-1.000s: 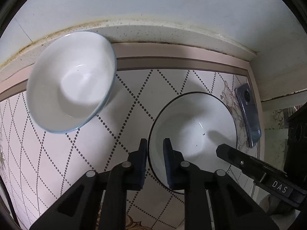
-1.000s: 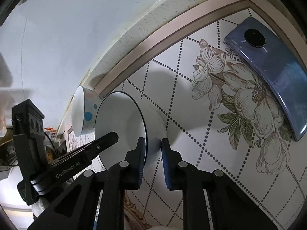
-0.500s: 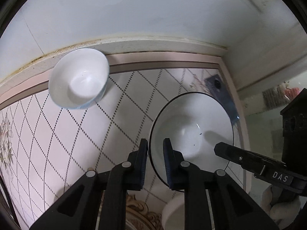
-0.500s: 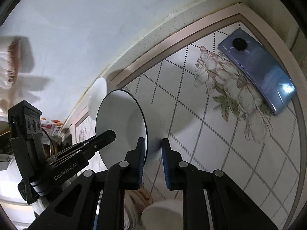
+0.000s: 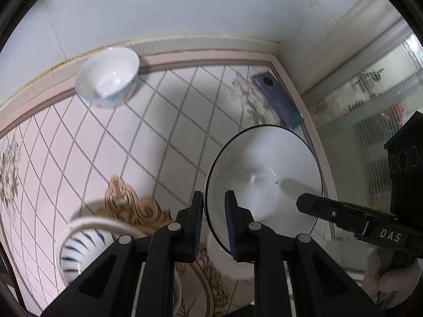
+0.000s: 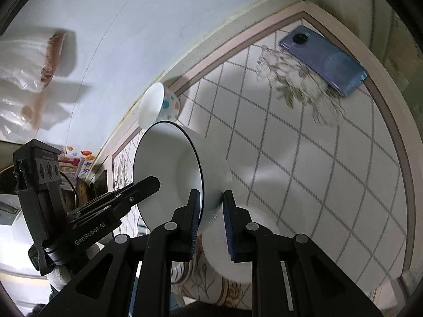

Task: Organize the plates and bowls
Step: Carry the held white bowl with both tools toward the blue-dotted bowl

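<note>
A white bowl with a dark rim (image 5: 264,174) hangs in the air above the table, carried by both grippers. My left gripper (image 5: 213,219) is shut on its near rim. My right gripper (image 6: 210,222) is shut on the opposite rim of that same bowl (image 6: 169,174); it shows in the left wrist view at the lower right. A white bowl with coloured dots (image 5: 108,76) stands at the back by the wall, and it is also seen as the dotted bowl (image 6: 158,105) in the right wrist view. Below me stand a blue-striped bowl (image 5: 79,248) and a plain white bowl (image 5: 230,264).
A blue phone (image 5: 277,100) lies face down near the table's back right corner. The tablecloth (image 5: 164,137) has a diamond pattern with flowers. A pale wall (image 5: 185,13) runs along the back, and glass panels (image 5: 370,105) stand to the right.
Both grippers have risen and pulled back from the wall with the dark-rimmed bowl. The dotted bowl and phone look smaller, and two bowls below have come into view.
</note>
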`<state>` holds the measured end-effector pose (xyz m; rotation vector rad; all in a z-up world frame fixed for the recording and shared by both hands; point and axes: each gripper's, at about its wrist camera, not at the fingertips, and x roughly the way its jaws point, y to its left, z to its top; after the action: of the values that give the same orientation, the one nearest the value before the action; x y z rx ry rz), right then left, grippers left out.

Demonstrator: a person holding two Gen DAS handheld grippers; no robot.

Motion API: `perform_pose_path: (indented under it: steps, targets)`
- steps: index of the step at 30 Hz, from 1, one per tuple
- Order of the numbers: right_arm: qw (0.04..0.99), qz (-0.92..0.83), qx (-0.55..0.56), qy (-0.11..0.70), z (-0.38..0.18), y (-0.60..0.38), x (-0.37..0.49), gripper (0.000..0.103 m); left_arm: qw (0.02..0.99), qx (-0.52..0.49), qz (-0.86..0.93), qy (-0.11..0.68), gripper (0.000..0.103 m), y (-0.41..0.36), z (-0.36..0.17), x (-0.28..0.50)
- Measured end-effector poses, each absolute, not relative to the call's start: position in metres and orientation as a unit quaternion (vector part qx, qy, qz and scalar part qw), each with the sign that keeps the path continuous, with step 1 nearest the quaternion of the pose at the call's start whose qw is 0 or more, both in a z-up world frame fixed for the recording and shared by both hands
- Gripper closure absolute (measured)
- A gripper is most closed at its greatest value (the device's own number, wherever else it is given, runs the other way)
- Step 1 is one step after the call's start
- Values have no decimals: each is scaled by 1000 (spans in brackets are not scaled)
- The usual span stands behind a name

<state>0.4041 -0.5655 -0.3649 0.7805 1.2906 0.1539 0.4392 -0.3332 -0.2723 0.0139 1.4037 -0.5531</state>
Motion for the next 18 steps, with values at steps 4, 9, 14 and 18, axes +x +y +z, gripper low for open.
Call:
perform_pose_path:
  steps: [4,9,14,18]
  targets:
    - [720,63,353,594,-373,-562,378,84,719,12,-257,646,88,-332,-280,419]
    - [710,57,355,606,-385,-561,353,84,710,23,-261,654,88,-335,-291,402]
    - [698,50,362,616,-402,-561,341,84,704,39,-257,661,88,-340,-305,396]
    - [693,46,365,620,-412,-560,337,84,698,53,-253,668,88,-343,-315,392]
